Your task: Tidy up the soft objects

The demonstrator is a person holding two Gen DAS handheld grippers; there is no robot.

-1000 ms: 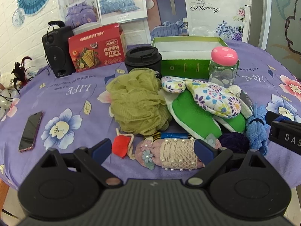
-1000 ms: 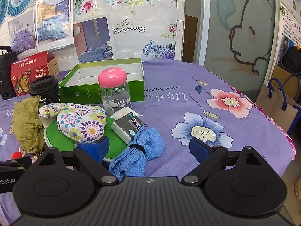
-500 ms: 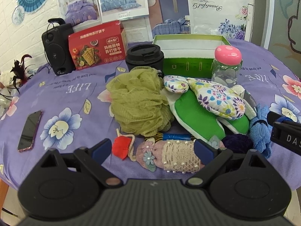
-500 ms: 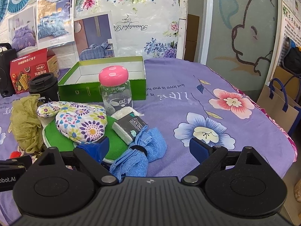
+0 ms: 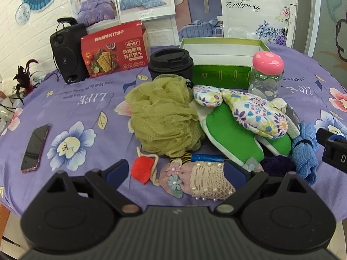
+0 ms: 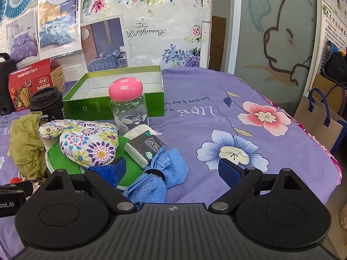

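A pile of soft things lies mid-table: an olive mesh bath pouf (image 5: 164, 117), a floral oven mitt (image 5: 253, 110) on a green mitt (image 5: 229, 134), a pink lace-and-pearl piece (image 5: 195, 179), a red cloth bit (image 5: 142, 169), a dark purple ball (image 5: 277, 164) and a blue towel (image 6: 160, 177). My left gripper (image 5: 176, 172) is open, its fingers either side of the lace piece and red bit. My right gripper (image 6: 172, 170) is open just above the blue towel. An open green box (image 6: 112, 99) stands behind the pile.
A black lidded cup (image 5: 170, 65), a glass jar with a pink mushroom lid (image 6: 128, 104), a red cracker box (image 5: 112, 49) and a black speaker (image 5: 67, 52) stand at the back. A phone (image 5: 34, 148) lies left. A wrapped white sponge (image 6: 143, 145) lies by the towel. Paper bags (image 6: 321, 121) stand off the right edge.
Both grippers have risen and drawn back slightly, so the pile sits a little lower and farther in both views. Nothing on the table has moved.
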